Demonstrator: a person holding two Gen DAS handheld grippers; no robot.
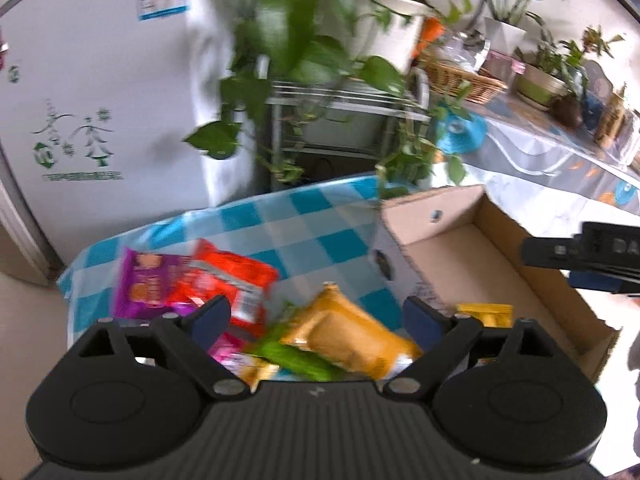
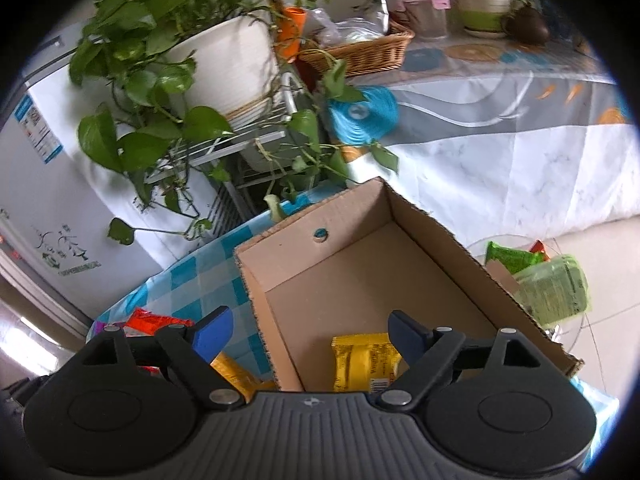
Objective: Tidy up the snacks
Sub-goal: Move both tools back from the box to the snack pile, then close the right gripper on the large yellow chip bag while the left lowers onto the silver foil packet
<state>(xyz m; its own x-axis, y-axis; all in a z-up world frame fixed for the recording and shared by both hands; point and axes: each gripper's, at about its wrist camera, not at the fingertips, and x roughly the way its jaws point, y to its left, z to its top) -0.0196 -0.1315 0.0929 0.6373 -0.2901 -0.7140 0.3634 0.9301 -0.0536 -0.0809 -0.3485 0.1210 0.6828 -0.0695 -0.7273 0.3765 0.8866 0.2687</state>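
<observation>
Loose snack packs lie on a blue-and-white checked tablecloth [image 1: 280, 216]: a purple pack [image 1: 140, 284], a red pack [image 1: 232, 280], an orange-yellow pouch [image 1: 352, 332] and a green pack [image 1: 296, 356]. My left gripper [image 1: 318, 316] hovers open above the orange-yellow pouch, pressing on nothing. To its right stands an open cardboard box [image 1: 420, 208] with a yellow pack [image 1: 486, 314] inside. In the right wrist view my right gripper [image 2: 308, 334] is open over the box's [image 2: 360, 276] left wall, above the yellow pack [image 2: 366, 360]. The right gripper's finger shows in the left wrist view [image 1: 580, 250].
A potted trailing plant [image 2: 224, 60] on a metal rack stands behind the table, beside a white fridge [image 1: 80, 100]. Behind lie a wicker basket [image 2: 360, 50], a blue fan [image 2: 360, 114] and a long covered counter. A green jar [image 2: 552, 288] stands right of the box.
</observation>
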